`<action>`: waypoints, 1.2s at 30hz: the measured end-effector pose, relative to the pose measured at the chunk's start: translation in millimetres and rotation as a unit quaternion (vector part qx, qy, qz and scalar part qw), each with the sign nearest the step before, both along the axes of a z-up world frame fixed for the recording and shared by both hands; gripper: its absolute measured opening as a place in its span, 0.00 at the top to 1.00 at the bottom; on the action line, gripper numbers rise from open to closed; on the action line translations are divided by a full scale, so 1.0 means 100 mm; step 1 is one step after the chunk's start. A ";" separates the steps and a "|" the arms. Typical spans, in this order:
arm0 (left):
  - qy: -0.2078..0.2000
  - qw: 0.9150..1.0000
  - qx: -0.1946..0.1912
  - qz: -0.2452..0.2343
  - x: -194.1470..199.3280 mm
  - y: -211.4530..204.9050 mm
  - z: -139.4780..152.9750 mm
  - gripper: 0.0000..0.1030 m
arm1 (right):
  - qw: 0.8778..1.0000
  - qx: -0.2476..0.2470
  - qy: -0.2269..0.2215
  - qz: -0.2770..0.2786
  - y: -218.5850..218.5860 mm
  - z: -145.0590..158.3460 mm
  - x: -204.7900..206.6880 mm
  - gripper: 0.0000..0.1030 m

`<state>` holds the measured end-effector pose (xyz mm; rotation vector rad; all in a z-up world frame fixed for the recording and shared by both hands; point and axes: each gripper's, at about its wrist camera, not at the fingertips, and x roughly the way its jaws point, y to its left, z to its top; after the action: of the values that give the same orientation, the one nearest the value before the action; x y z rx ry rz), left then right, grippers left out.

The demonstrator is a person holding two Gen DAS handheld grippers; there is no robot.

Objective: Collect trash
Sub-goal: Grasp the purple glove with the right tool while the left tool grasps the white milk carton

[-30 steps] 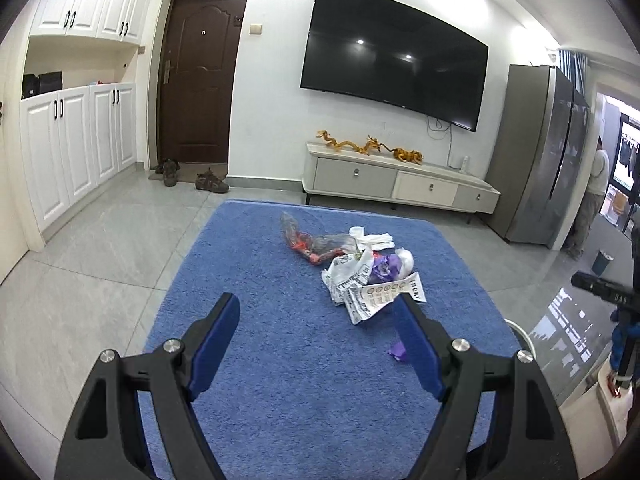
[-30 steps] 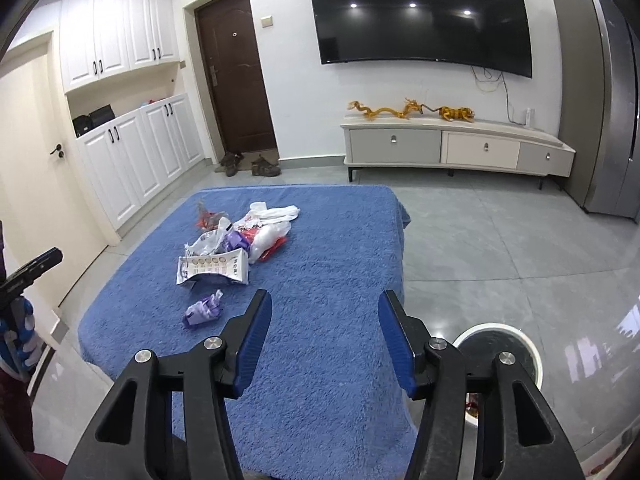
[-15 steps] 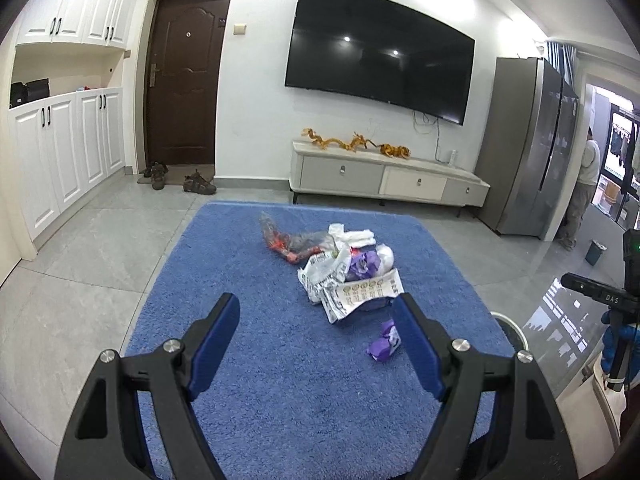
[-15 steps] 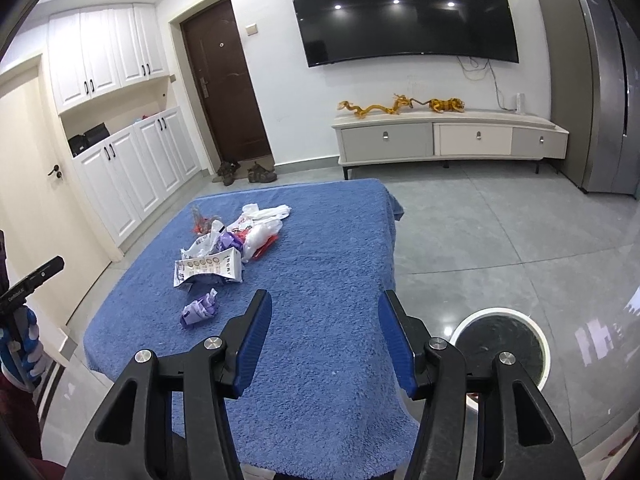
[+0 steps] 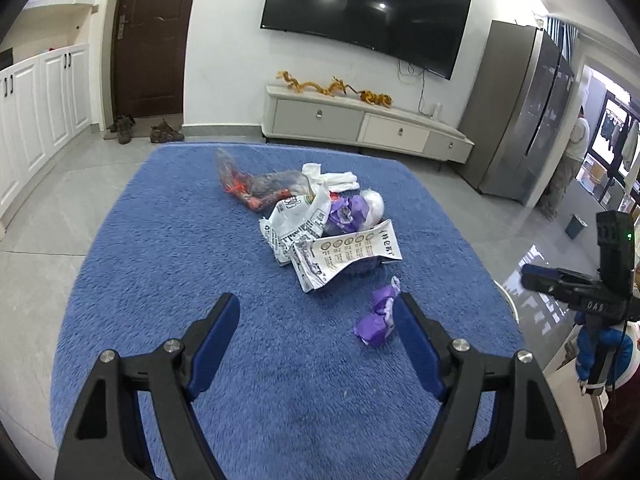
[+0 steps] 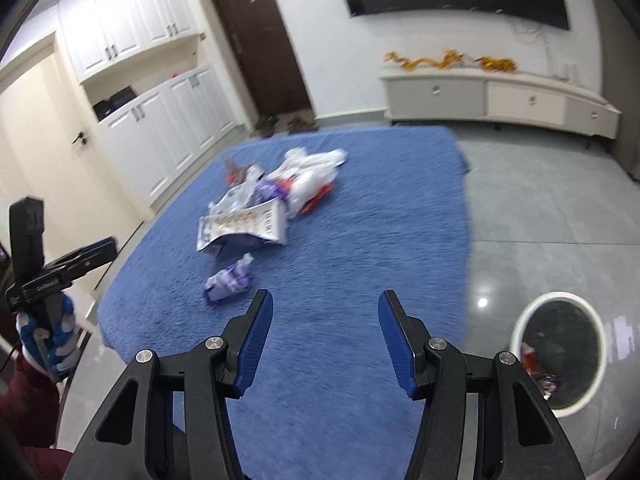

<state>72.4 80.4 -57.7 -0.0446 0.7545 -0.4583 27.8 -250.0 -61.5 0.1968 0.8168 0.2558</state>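
Note:
A heap of trash (image 5: pixel 320 216) lies mid-way across a table under a blue fluffy cloth (image 5: pixel 168 248): printed white wrappers, a purple wrapper, crumpled white plastic and a red-and-clear bag. A loose purple wrapper (image 5: pixel 378 318) lies nearer, just left of my left gripper's right finger. My left gripper (image 5: pixel 316 312) hangs open above the cloth, empty. In the right wrist view the heap (image 6: pixel 264 204) and the purple wrapper (image 6: pixel 230 280) sit ahead and left of my right gripper (image 6: pixel 325 308), also open and empty. A white-rimmed trash bin (image 6: pixel 560 354) stands on the floor to the right.
Grey tile floor surrounds the table. A TV console (image 5: pixel 360 124) and wall TV stand behind, white cabinets (image 6: pixel 152 136) and a brown door to the left, a grey fridge (image 5: pixel 516 120) at right. A person (image 5: pixel 568 160) stands in the far right doorway.
Both grippers have dropped and tipped down toward the cloth, closing in on the trash; the heap and purple wrapper look bigger and nearer. Jaw widths are unchanged.

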 end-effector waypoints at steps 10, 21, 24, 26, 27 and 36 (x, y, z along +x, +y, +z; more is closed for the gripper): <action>0.019 0.998 -0.001 -0.065 0.49 -0.20 -0.22 0.24 | 0.991 0.018 0.066 0.112 0.92 -0.42 0.66 0.46; 0.020 0.990 0.028 -0.139 0.99 -0.58 -0.32 0.24 | 0.984 0.032 0.102 0.144 1.38 -0.82 1.05 0.48; 0.018 0.985 0.039 -0.166 1.00 -0.71 -0.33 0.24 | 0.982 0.040 0.101 0.154 1.33 -0.81 1.01 0.52; 0.016 0.982 0.050 -0.183 0.99 -0.80 -0.35 0.24 | 0.982 0.032 0.101 0.155 1.26 -0.80 0.94 0.52; 0.016 0.980 0.056 -0.189 0.99 -0.84 -0.37 0.24 | 0.983 0.031 0.101 0.154 1.20 -0.79 0.91 0.52; 0.028 0.971 0.117 -0.206 1.09 -1.11 -0.62 0.24 | 0.992 0.052 0.094 0.072 0.47 -0.68 0.37 0.52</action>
<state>181.9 -30.7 -119.8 0.3266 0.8718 -0.7623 64.5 -203.2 -129.0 0.2622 1.0072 0.4208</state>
